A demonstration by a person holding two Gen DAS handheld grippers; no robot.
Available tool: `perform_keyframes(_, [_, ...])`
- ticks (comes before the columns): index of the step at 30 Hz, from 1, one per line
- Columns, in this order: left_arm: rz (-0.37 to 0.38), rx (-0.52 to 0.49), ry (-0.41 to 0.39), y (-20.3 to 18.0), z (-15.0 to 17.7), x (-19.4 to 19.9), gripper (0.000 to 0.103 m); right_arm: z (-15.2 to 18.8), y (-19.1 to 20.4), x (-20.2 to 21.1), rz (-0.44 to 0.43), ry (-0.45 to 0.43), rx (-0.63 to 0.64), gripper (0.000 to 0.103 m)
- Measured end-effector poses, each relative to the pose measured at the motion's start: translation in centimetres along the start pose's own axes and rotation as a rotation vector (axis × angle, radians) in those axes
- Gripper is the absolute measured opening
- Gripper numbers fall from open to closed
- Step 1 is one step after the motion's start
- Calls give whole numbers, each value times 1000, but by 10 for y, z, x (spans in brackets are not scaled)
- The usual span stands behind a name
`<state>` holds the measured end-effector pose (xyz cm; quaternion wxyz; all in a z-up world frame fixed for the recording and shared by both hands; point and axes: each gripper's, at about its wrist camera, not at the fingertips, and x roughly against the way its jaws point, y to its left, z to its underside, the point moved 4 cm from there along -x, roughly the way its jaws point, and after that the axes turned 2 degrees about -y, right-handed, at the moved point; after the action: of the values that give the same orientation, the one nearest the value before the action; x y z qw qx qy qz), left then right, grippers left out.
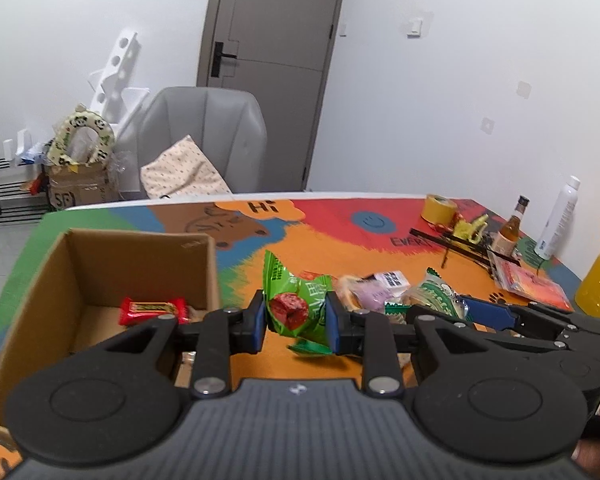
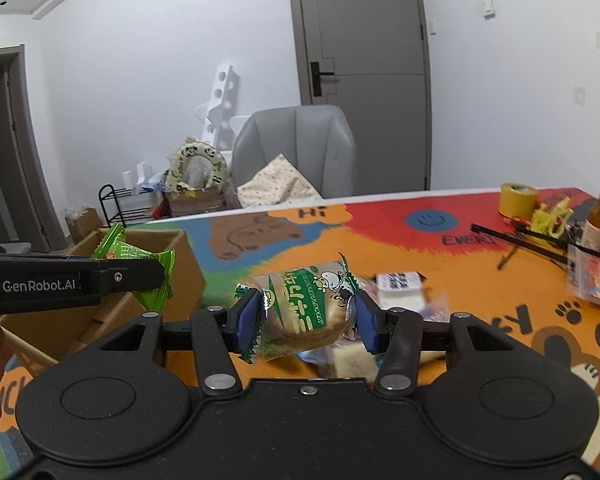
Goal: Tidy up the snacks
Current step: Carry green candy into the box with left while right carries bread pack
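Green snack packet point(image 1: 296, 312) is pinched by your left gripper point(image 1: 296, 322), cardboard box point(image 1: 76, 264) at its 9 o'clock; your right gripper point(image 2: 306, 320) pinches the sandwich-biscuit packet point(image 2: 306, 308).

Bright, even indoor light fills both views, with soft shadows and no harsh glare. Fisheye distortion bends the door point(image 1: 276, 20) and walls, and the corners darken. Snacks point(image 2: 400, 280) mid-desk look motion-blurred.
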<state>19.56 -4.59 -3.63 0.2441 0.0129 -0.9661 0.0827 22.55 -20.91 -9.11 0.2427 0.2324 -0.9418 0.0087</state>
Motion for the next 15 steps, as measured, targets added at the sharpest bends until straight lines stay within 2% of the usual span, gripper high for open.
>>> perform_keyframes(15, [-73, 60, -41, 59, -14, 24, 28, -23, 61, -5, -89, -34, 68, 48])
